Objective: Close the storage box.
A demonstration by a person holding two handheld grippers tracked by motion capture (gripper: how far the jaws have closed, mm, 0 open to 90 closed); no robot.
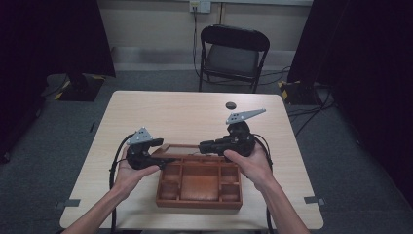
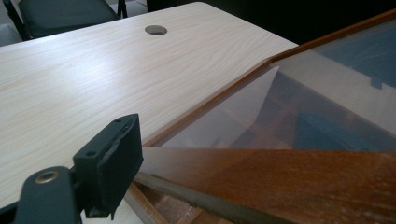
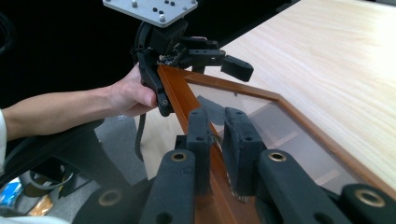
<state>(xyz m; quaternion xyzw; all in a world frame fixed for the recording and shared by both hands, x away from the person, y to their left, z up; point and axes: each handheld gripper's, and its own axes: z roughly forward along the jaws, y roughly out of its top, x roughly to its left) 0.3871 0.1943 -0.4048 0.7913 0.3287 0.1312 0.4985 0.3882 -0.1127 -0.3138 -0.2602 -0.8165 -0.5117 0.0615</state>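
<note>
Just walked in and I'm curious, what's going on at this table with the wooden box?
A person is working a hinged glass lid on a wooden compartment box with a hand-held gripper in each hand. The left gripper grips the lid's wooden frame at one end, and the right gripper is closed on the frame's edge nearer the other end. The lid stands partly raised over the box, which sits at the near edge of the light wooden table.

One wooden box (image 1: pixel 199 183), two grippers, one table (image 1: pixel 195 109), one chair (image 1: pixel 233 56).
</note>
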